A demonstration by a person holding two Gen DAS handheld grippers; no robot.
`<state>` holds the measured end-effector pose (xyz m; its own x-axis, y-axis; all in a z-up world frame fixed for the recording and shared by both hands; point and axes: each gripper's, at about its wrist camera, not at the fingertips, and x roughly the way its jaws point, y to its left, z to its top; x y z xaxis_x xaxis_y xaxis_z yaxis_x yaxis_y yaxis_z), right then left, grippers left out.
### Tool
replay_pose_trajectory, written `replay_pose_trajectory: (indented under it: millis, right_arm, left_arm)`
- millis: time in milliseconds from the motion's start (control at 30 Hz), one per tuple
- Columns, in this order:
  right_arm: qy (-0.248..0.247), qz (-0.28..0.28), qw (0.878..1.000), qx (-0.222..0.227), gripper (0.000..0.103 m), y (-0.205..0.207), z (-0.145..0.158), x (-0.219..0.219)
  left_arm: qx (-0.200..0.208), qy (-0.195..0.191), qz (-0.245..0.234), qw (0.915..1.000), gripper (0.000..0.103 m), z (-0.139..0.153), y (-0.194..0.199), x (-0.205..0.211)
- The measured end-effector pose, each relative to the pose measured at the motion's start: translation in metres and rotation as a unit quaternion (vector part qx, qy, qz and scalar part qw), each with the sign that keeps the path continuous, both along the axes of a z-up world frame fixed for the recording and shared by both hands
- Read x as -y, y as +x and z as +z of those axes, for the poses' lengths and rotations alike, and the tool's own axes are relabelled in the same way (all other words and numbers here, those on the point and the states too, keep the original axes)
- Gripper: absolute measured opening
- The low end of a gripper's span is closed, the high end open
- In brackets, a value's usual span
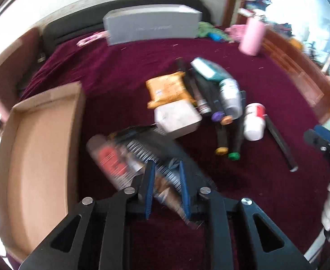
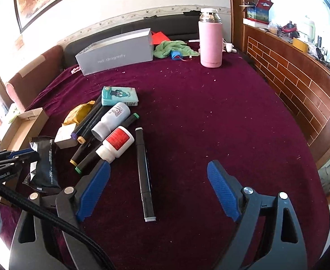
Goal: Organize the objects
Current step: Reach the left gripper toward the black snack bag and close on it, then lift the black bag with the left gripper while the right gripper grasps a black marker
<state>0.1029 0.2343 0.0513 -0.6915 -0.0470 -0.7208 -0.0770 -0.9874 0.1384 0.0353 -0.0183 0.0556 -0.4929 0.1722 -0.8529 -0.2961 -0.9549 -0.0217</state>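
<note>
My left tool (image 1: 166, 180) is clenched on a black packet (image 1: 146, 155) just right of the cardboard box (image 1: 41, 139); my right tool (image 2: 159, 191) hangs released over a black marker (image 2: 145, 175).

— Which colours are seen on the surface and at its far end?

— A deep maroon cloth (image 2: 187, 112) flecked with pale specks is seen. A grey box (image 2: 117, 51), a pink flask (image 2: 210, 42) capped in silver, and a green towel (image 2: 174, 48) are shown there.

— And among the clutter?

— A teal and white tissue pack (image 2: 119, 96), a yellow pouch (image 2: 78, 113), a white bottle (image 2: 115, 145) labelled in red, and a black marker (image 2: 145, 175) tipped in grey are seen. A black packet (image 2: 44, 164) printed with white lettering is noted, and a plain brown cardboard tray (image 1: 38, 148).

— The grippers?

— Black frames with blue ribbed pads (image 2: 223, 193) are shown.
</note>
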Motion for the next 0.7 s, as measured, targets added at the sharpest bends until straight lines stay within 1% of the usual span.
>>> replay_pose_trajectory:
  millis: [67,133,167,200,267,333,367,433,500,533,567,600,633,667,700]
  right_arm:
    - [-0.005,0.001,1.000,-0.001,0.089,0.001,0.000,-0.001]
    - [-0.007,-0.001,1.000,-0.004,0.089,0.003,0.001,-0.003]
    - [-0.008,0.001,1.000,-0.005,0.089,0.003,0.000,-0.003]
    - [-0.008,0.002,1.000,-0.005,0.089,0.002,0.000,-0.003]
    - [-0.006,0.002,1.000,0.001,0.089,-0.001,-0.002,-0.002]
    - [-0.009,0.004,1.000,0.004,0.089,-0.003,-0.004,0.001]
    - [-0.009,0.003,1.000,0.004,0.089,-0.003,-0.004,0.001]
    - [-0.011,0.003,1.000,0.004,0.089,-0.003,-0.003,0.002]
    - [-0.006,0.002,1.000,0.002,0.089,-0.003,-0.002,0.002]
    - [-0.004,0.002,1.000,0.002,0.089,-0.003,-0.001,0.001]
    - [-0.005,0.001,1.000,0.003,0.089,-0.004,-0.001,-0.001]
    - [-0.007,-0.002,1.000,0.004,0.089,-0.005,0.000,-0.004]
    - [-0.009,-0.004,1.000,0.005,0.089,-0.006,0.000,-0.006]
    - [-0.009,-0.007,1.000,0.006,0.089,-0.007,0.000,-0.008]
    - [-0.006,-0.008,1.000,0.007,0.089,-0.009,0.000,-0.010]
  left_arm:
    - [-0.012,0.008,0.037,0.9992,0.022,0.003,0.005,0.013]
    - [-0.026,0.013,0.063,0.9976,0.037,0.004,0.007,0.023]
    - [-0.026,0.016,0.078,0.9965,0.041,0.003,0.005,0.028]
    - [-0.015,0.022,0.085,0.9960,0.046,0.000,0.002,0.031]
    - [0.003,0.023,0.089,0.9958,0.046,-0.007,-0.003,0.029]
    - [0.007,-0.016,0.091,0.9957,0.051,-0.016,-0.010,0.015]
    - [0.009,-0.032,0.089,0.9955,0.052,-0.020,-0.012,0.009]
    - [0.011,-0.044,0.076,0.9961,0.052,-0.025,-0.015,-0.007]
    - [-0.008,-0.061,0.073,0.9955,0.052,-0.025,-0.014,-0.019]
    - [-0.013,-0.064,0.067,0.9956,0.047,-0.025,-0.014,-0.023]
    - [-0.019,-0.078,0.060,0.9950,0.035,-0.026,-0.013,-0.028]
    - [-0.014,-0.090,0.052,0.9945,0.000,-0.030,-0.014,-0.032]
    - [-0.003,-0.089,0.041,0.9952,0.000,-0.037,-0.016,-0.034]
    - [-0.012,-0.077,0.033,0.9964,0.000,-0.039,-0.013,-0.033]
    - [-0.008,-0.059,0.025,0.9979,0.000,-0.038,-0.011,-0.031]
